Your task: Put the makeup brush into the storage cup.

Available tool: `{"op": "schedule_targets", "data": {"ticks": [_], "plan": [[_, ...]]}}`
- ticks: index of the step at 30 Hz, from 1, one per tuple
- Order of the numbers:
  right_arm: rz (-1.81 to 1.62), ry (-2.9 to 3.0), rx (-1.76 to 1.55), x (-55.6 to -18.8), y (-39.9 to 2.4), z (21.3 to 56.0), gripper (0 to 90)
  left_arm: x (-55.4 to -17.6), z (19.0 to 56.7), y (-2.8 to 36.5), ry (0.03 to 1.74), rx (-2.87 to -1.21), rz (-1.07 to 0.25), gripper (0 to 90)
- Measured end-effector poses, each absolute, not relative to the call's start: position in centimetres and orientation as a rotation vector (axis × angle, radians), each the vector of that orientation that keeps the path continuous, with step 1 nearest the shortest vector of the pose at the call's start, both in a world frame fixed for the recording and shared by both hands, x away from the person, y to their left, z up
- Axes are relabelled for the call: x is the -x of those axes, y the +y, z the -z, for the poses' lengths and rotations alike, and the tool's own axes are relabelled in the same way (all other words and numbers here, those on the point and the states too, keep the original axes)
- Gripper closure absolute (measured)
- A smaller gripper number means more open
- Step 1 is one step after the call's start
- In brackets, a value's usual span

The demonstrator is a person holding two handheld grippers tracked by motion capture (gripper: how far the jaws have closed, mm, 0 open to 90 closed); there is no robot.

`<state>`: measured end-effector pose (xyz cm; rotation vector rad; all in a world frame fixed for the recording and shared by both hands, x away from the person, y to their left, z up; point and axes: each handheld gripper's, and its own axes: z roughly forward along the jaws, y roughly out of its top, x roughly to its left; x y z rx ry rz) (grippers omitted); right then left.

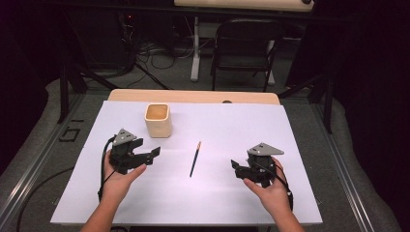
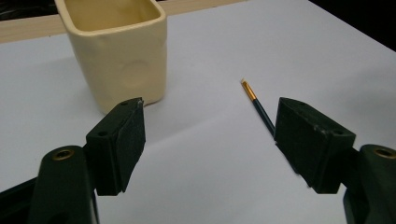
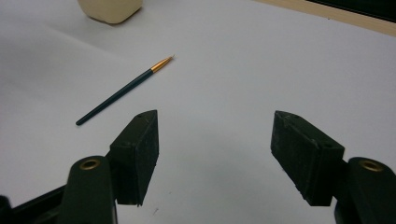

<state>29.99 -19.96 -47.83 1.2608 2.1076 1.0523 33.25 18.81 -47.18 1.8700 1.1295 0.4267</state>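
brush: paintbrush (image 1: pixel 195 159) lay mid-frame on the white sheet (image 1: pixel 217 193), long axis near-vertical, bristle end up | cup: cream cup (image 1: pixel 157 120) upper left, well apart | left gripper (image 1: pixel 155 152): jaws spread, empty, brush to its right | right gripper (image 1: pixel 235 166): jaws spread, empty, brush to its left | nearer: about equal, brush between them

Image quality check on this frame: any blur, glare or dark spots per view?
High view: white sheet evenly lit, room beyond the table nearly black. Left gripper view: cup and brush fairly sharp, soft shadow under the cup, near jaws slightly soft. Right gripper view: brush crisp, cup cropped at the top edge, no glare.
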Motion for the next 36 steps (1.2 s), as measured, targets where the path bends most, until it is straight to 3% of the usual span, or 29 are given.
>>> {"op": "schedule_targets", "data": {"ticks": [36], "plan": [[-0.923, 2.246, -1.349, -34.8, -14.6, 46.5, 40.7, -34.2, 47.8, 19.4, 1.12, -1.864, -0.356, 32.1]]}}
